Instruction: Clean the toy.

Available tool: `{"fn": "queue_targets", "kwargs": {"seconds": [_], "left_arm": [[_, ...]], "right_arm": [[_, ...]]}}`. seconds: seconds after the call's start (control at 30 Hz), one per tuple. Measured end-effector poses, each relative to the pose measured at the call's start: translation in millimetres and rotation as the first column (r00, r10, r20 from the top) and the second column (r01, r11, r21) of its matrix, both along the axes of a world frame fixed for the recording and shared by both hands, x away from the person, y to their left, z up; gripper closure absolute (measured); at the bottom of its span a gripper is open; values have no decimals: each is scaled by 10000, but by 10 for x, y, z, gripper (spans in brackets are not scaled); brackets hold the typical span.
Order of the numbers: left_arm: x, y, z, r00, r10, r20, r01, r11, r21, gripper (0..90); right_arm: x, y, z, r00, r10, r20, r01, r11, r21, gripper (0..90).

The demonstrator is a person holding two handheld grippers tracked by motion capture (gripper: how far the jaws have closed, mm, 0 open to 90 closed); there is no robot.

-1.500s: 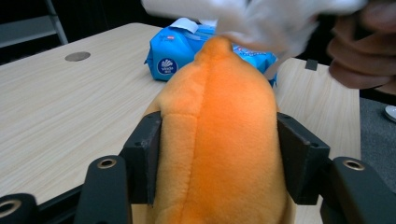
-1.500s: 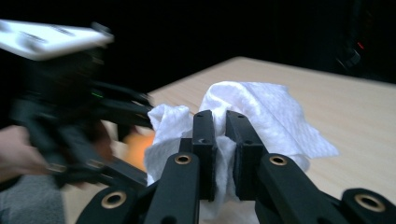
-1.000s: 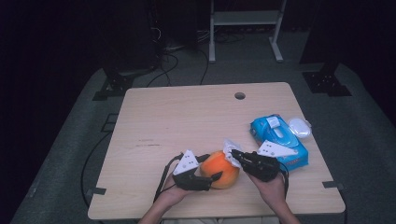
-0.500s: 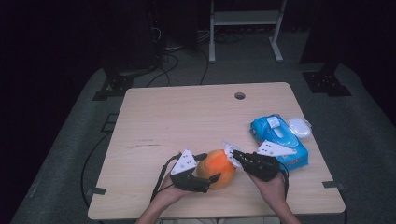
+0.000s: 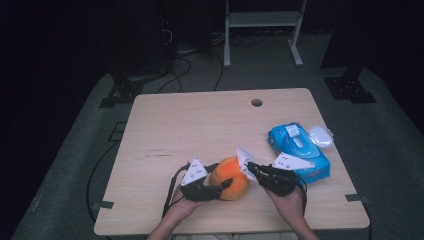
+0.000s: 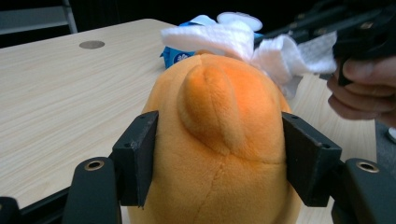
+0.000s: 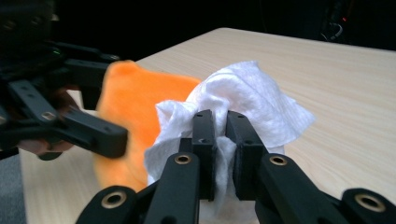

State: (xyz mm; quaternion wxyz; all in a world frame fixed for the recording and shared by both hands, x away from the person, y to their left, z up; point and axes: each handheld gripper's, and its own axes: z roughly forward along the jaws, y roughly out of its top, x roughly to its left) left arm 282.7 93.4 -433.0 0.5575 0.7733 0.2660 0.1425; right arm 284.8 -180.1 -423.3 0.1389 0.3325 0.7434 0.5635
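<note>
An orange plush toy (image 5: 230, 177) sits near the front edge of the wooden table (image 5: 200, 125). My left gripper (image 5: 220, 187) has it between its jaws. The jaws have just been closing, and both pads (image 6: 137, 158) press into the toy's sides (image 6: 219, 140). From the right, my right gripper (image 5: 252, 170) is shut on a crumpled white wipe (image 7: 252, 93). It holds the wipe against the top of the toy (image 7: 135, 107). In the left gripper view the wipe (image 6: 243, 39) lies over the toy's far edge.
A blue pack of wipes (image 5: 297, 150) lies on the table just right of my right hand, with a white oval lid (image 5: 321, 136) beside it. A cable hole (image 5: 256, 102) sits near the far edge. Cables and a metal frame stand on the floor beyond.
</note>
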Motion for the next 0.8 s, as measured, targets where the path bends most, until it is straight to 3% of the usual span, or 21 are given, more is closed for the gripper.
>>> {"fn": "queue_targets", "kwargs": {"seconds": [0.1, 0.13, 0.23, 0.33, 0.43, 0.5, 0.6, 0.7, 0.77, 0.8], "left_arm": [[9, 4, -9, 9999, 130, -75, -131, 9998, -118, 344], [11, 8, -11, 9998, 143, -122, -144, 9998, -149, 345], [0, 3, -16, 9997, 199, -142, -201, 9996, -192, 349], [-29, -19, -9, 10000, 78, -58, -78, 10000, -45, 351], [-55, -62, -10, 9981, -609, 91, 609, 9981, 11, 291], [-64, -81, -17, 9978, -604, 256, 601, 9981, 145, 271], [-51, -66, -23, 9989, -391, 241, 386, 9991, 192, 309], [-64, -72, -27, 9981, -555, 261, 548, 9982, 261, 340], [-85, -85, -24, 9973, -646, 351, 632, 9972, 397, 347], [-94, -94, -27, 9964, -759, 372, 744, 9965, 389, 350]], "right_arm": [[-54, 75, 34, 9995, 238, 230, -239, 9997, 44, 816], [-96, 133, 65, 9975, 611, 366, -618, 9979, 182, 816], [-131, 201, 110, 9933, 966, 641, -973, 9952, 91, 817], [-95, 142, 98, 9975, 516, 477, -518, 9987, 18, 816], [-13, 17, 17, 9999, 91, 98, -92, 9999, 128, 815], [-7, -8, 4, 10000, -31, -9, 31, 9999, 136, 815], [-82, 81, 67, 9988, 416, 274, -424, 9988, 256, 816], [-157, 200, 153, 9917, 1114, 647, -1134, 9932, 275, 815], [-161, 214, 185, 9916, 1009, 803, -1009, 9949, -45, 814], [-140, 182, 179, 9936, 859, 727, -862, 9963, 16, 812]]}}
